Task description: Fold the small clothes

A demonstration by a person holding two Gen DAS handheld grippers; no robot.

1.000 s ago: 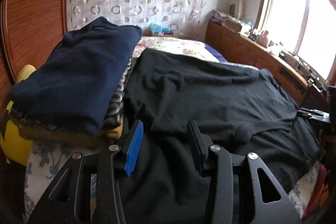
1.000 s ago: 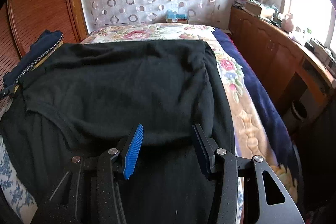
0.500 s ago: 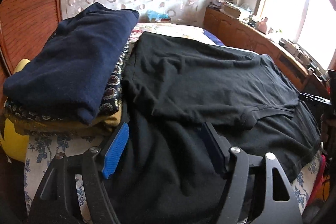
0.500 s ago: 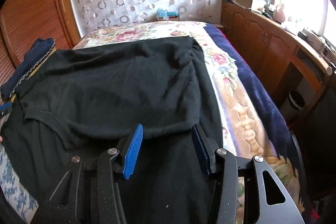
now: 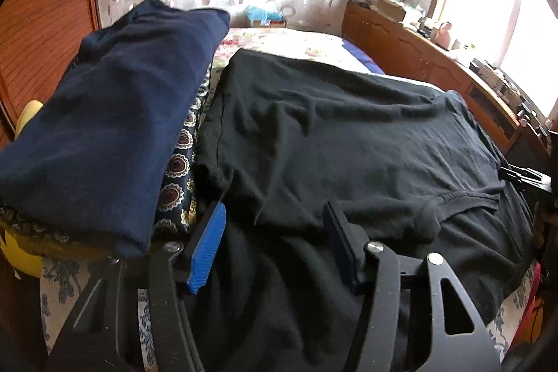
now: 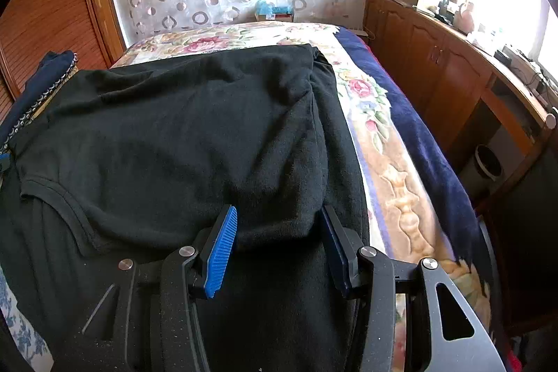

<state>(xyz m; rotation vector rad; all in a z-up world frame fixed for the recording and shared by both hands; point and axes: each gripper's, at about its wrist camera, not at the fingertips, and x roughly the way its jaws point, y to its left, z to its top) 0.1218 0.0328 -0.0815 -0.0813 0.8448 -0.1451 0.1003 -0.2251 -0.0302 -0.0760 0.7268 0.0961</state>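
Left gripper (image 5: 273,250) is closing w/ black shirt (image 5: 331,142) cloth between its pads, not clamped yet; right gripper (image 6: 279,244) sits half-open over the same fold, nothing pinched. Best, I'd judge: both bite the near folded edge at once, lift evenly. Shirt lies across the bed (image 6: 394,162) near edge, part-folded, rumpled, sleeve hem showing, beside a folded stack (image 5: 104,128) at bed's left edge.
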